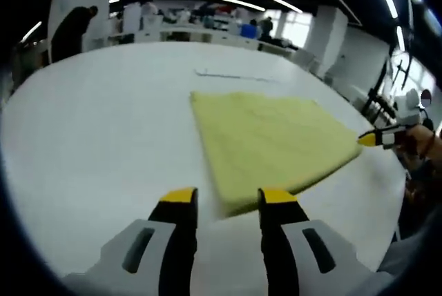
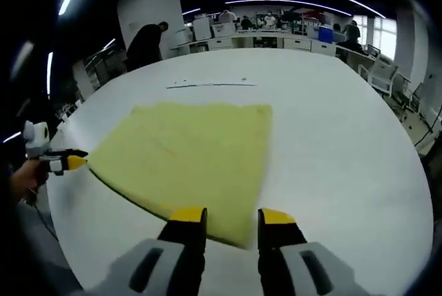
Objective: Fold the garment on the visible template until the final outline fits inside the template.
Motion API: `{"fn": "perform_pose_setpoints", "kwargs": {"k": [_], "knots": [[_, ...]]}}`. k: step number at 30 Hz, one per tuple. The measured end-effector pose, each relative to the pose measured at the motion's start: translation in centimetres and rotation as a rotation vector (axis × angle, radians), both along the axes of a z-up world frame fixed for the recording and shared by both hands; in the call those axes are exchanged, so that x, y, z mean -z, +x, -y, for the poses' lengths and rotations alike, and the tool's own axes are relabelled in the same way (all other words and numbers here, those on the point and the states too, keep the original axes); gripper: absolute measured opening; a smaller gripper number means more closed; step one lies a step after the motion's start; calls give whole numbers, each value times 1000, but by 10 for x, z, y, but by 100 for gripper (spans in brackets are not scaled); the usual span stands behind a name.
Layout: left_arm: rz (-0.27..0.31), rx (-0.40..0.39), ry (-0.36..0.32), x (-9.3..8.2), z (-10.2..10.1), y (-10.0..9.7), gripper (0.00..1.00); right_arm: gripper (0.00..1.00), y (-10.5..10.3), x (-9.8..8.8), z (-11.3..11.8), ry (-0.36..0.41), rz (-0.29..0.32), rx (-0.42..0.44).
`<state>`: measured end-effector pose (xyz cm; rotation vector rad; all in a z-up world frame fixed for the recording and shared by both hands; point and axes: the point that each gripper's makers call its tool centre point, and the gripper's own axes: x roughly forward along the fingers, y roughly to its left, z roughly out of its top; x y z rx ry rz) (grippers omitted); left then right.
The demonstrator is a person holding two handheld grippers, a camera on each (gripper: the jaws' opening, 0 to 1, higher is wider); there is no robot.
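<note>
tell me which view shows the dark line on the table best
The right gripper view: the line runs sharp and near level beyond the cloth. In the left gripper view it is fainter and blurred.

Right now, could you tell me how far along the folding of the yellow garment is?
Done: the yellow garment lies flat as a compact, roughly rectangular shape on the white table. In hand: the left gripper and right gripper sit open at its near edge, gripping nothing. Left: a thin dark line lies beyond the cloth; whether the outline fits a template cannot be judged.
</note>
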<state>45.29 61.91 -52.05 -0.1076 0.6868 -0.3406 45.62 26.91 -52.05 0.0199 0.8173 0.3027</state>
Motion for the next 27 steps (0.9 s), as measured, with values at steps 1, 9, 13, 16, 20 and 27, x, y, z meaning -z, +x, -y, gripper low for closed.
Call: {"fn": "perform_pose_setpoints", "kwargs": {"k": [1,9,13,16,20,27], "knots": [[-6,0,-2,1,0,0,28,21,-1,1,1,0,-9,5],[-48,-23,-29,6,2,2,18,17,-8,8,8,10,-40,47],[-82,-36,-50,10,4,-1,14,11,-9,10,8,24,-43,54],[-107,-41,-49,13,4,-4,11,7,-9,12,7,37,-50,59],[-115,-39,-66,16,5,-4,6,3,-8,14,8,32,-50,67],[-113,-14,-47,15,8,-4,1,0,-8,16,7,24,-54,63]]}}
